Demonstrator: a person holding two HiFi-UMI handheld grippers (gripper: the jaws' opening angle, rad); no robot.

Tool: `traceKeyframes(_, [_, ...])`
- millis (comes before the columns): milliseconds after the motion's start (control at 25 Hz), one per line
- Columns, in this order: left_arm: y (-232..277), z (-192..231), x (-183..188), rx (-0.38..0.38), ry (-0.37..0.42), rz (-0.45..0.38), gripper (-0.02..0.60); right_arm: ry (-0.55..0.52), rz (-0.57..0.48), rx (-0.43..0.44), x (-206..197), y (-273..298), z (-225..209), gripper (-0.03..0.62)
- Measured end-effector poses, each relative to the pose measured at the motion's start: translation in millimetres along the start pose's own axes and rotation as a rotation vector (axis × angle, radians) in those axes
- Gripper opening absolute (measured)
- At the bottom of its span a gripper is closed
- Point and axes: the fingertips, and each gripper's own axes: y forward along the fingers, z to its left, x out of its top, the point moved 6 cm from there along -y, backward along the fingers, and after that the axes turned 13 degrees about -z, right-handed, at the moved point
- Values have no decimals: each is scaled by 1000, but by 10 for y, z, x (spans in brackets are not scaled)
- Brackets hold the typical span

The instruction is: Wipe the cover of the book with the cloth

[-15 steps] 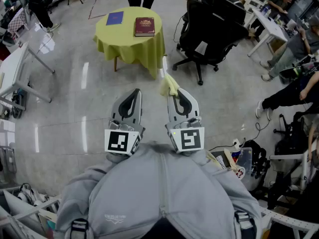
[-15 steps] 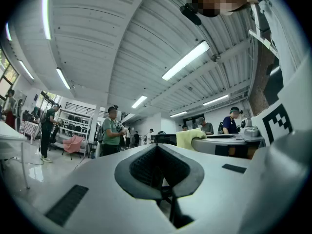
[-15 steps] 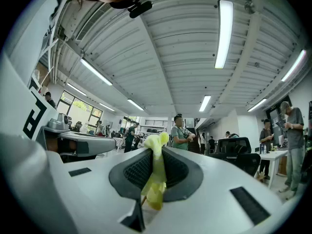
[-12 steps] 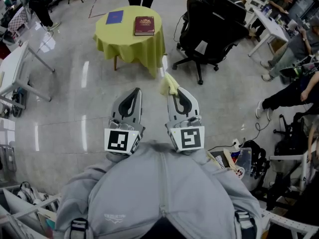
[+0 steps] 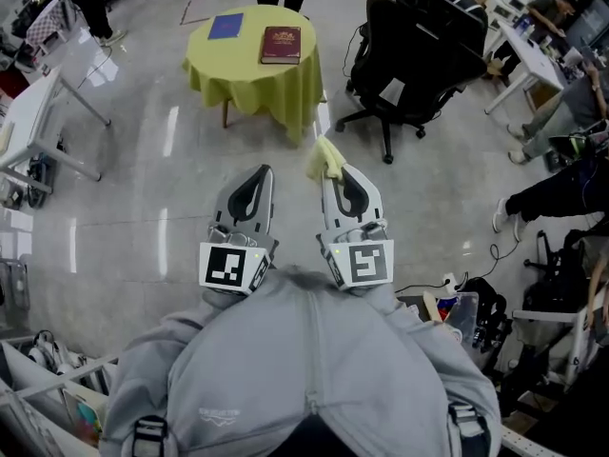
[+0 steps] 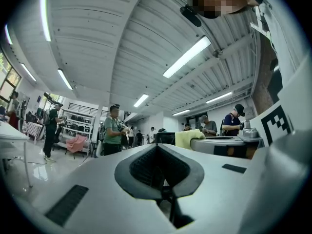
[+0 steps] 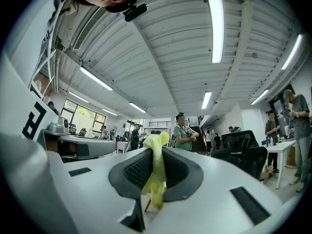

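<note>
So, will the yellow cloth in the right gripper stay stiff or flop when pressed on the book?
Probably floppy: the cloth hangs in soft folds between the right gripper's shut jaws. Likely light, since a small pinch holds it. It may bunch rather than spread flat on the book.

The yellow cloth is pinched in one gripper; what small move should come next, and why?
Probably step toward the round table, carrying the right gripper forward: it is shut on the yellow cloth, but the maroon book lies on that table across the floor, seemingly out of reach.
</note>
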Motion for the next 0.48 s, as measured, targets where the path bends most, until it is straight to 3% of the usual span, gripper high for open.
traceKeyframes(480, [619,456,-376,34,-1,21,18,18,8,-7,-443,596,-404,57])
